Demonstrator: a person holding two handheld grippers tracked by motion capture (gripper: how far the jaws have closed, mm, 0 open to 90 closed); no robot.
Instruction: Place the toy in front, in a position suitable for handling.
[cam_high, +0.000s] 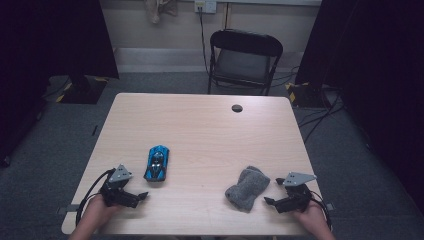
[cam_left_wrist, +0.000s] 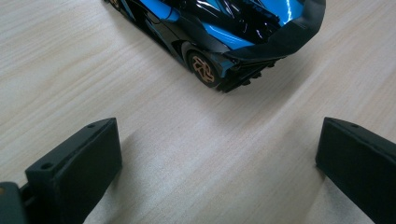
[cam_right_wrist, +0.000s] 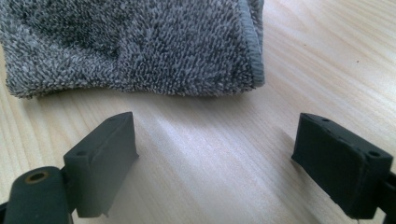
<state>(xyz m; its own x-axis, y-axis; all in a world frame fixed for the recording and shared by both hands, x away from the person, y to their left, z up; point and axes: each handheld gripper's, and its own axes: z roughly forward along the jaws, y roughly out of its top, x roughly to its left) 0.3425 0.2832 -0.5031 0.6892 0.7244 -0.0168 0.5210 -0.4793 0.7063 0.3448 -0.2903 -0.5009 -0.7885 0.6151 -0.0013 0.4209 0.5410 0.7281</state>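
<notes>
The toy car (cam_high: 157, 163) is glossy blue and black with bronze-gold wheels; the cloth (cam_high: 245, 188) is mottled grey terry; the table (cam_high: 200, 125) is pale wood-grain.

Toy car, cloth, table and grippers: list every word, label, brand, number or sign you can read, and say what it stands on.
None can be read.
Blue toy car: glossy blue and black body, no legible lettering or number.
Grey cloth: plain pile, no tag seen.
Table: bare wood grain, no markings.
Left gripper and right gripper: plain black jaws, no print.
</notes>
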